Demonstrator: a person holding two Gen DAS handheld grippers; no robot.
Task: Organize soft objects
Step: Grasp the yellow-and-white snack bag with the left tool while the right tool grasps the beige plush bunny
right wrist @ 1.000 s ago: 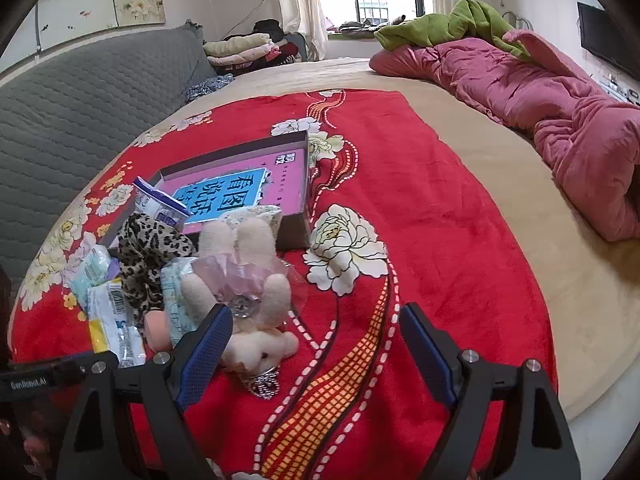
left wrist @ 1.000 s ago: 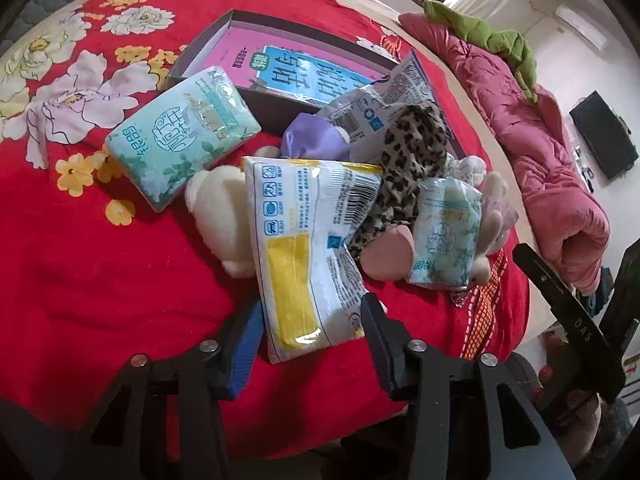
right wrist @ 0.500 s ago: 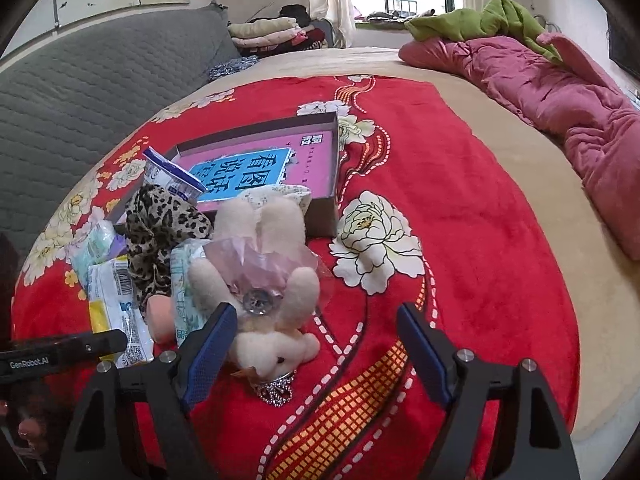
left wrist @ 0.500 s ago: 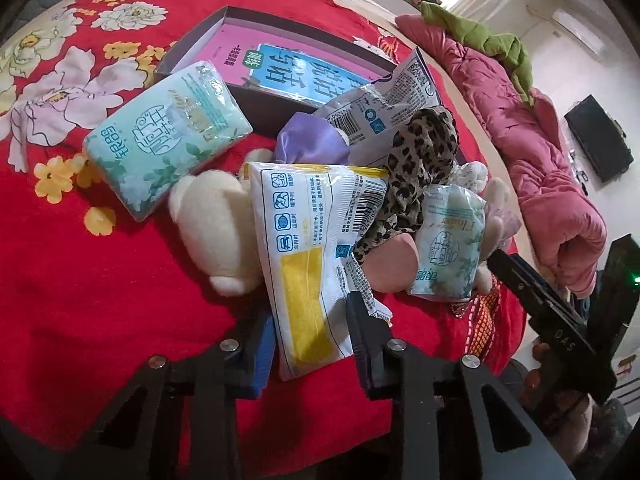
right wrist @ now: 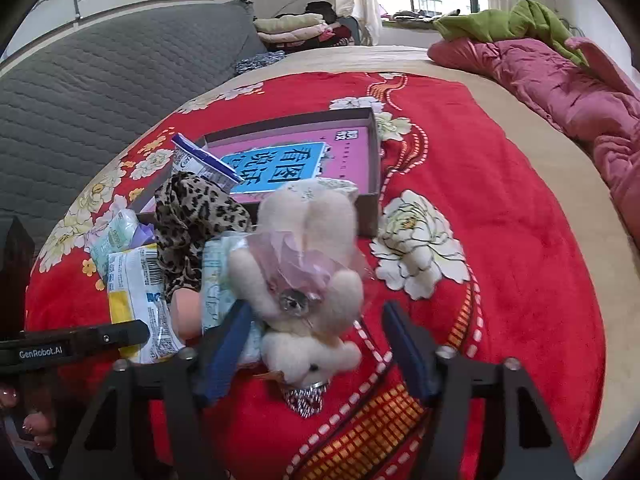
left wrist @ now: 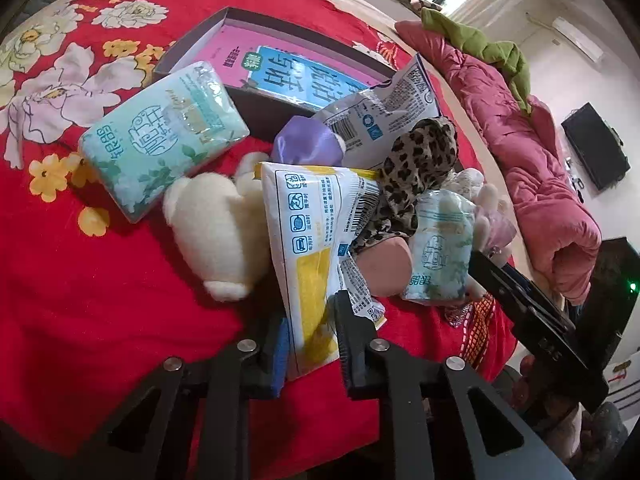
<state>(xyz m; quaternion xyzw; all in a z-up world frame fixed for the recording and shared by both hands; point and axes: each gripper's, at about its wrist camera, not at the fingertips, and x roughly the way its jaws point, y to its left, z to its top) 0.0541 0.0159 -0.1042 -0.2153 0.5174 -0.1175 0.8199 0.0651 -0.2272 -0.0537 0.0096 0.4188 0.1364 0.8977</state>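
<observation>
A pile of soft things lies on the red floral blanket (left wrist: 80, 280). My left gripper (left wrist: 310, 336) is shut on the near end of a white and yellow wipes packet (left wrist: 312, 240), also in the right wrist view (right wrist: 136, 300). My right gripper (right wrist: 316, 344) is open around a cream plush rabbit with a pink bow (right wrist: 308, 280). Around them lie a green tissue pack (left wrist: 160, 136), a cream plush (left wrist: 216, 232), a leopard cloth (left wrist: 416, 168), a small tissue pack (left wrist: 440, 256) and a purple item (left wrist: 308, 140).
An open dark box with a pink and blue book (left wrist: 280, 68) sits behind the pile, also in the right wrist view (right wrist: 320, 160). A pink quilt (right wrist: 560, 88) lies at the right. A grey padded headboard (right wrist: 100, 80) is at the left.
My left gripper moved forward and closed on the wipes packet's near end. My right gripper moved forward so its open fingers stand either side of the plush rabbit.
</observation>
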